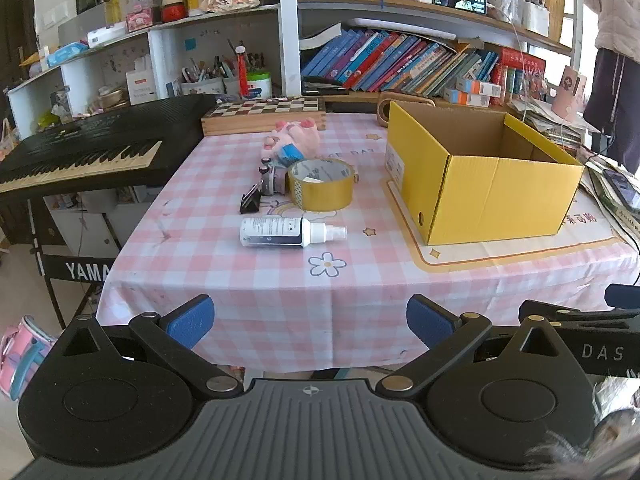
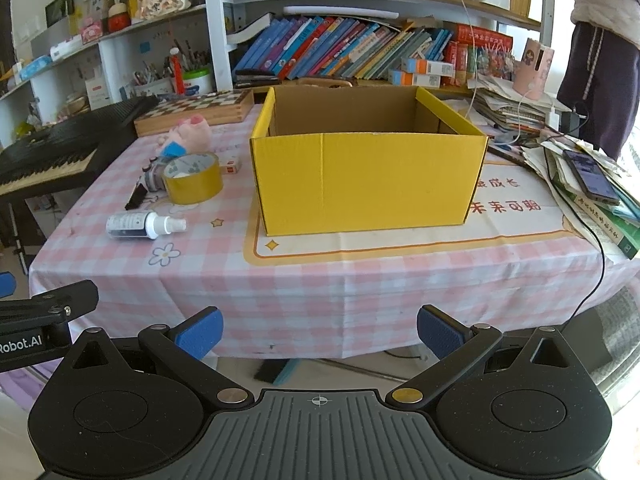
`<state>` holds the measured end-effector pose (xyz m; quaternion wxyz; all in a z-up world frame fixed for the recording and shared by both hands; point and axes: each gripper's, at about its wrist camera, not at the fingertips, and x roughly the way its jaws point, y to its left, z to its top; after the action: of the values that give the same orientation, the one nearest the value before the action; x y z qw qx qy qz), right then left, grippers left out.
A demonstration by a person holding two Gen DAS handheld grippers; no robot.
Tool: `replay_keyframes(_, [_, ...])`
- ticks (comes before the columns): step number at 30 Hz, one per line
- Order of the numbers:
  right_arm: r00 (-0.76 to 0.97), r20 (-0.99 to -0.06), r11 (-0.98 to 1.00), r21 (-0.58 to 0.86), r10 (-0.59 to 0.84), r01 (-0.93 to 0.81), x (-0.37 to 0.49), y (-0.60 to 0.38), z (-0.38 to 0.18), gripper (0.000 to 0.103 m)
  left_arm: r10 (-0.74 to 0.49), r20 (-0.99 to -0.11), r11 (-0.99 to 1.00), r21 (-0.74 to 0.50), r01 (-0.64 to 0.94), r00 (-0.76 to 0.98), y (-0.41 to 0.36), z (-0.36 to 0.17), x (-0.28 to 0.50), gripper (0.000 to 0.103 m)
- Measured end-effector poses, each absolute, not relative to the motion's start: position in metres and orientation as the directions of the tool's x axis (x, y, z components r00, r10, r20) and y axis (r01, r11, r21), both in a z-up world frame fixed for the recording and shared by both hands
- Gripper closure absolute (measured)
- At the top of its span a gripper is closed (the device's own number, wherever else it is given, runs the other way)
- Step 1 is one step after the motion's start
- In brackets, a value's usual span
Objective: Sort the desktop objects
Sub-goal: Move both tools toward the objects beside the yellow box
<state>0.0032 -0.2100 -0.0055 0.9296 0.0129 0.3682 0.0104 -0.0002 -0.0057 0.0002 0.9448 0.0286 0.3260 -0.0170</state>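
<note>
Left tongs [image 1: 310, 320] and right tongs [image 2: 320, 330] hung wide open w/ nothing in them, both short of the tabletop's [image 1: 280, 304] near edge. Spray bottle [image 1: 286, 232] lay on its side nearest that edge; tape roll [image 1: 322, 184], binder clip [image 1: 250, 200] and pink plush [image 1: 294, 140] clustered behind it, toward the far edge. Yellow box [image 2: 368, 184] stood open at the right, apparently empty. Looked like sorting hadn't begun; next move prob. calls for reaching fwd over the bottle, closing across its body.
</note>
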Motion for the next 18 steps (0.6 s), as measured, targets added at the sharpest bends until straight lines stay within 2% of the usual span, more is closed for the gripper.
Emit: replay_keyframes(18, [0.731,-0.681,0.999,0.034,0.044,-0.029,0.0062,-0.2038,-0.0067,0.0,-0.018,-0.624,0.997,0.044,0.058,0.782,-0.0024,-0.0019,0.0029,0.0])
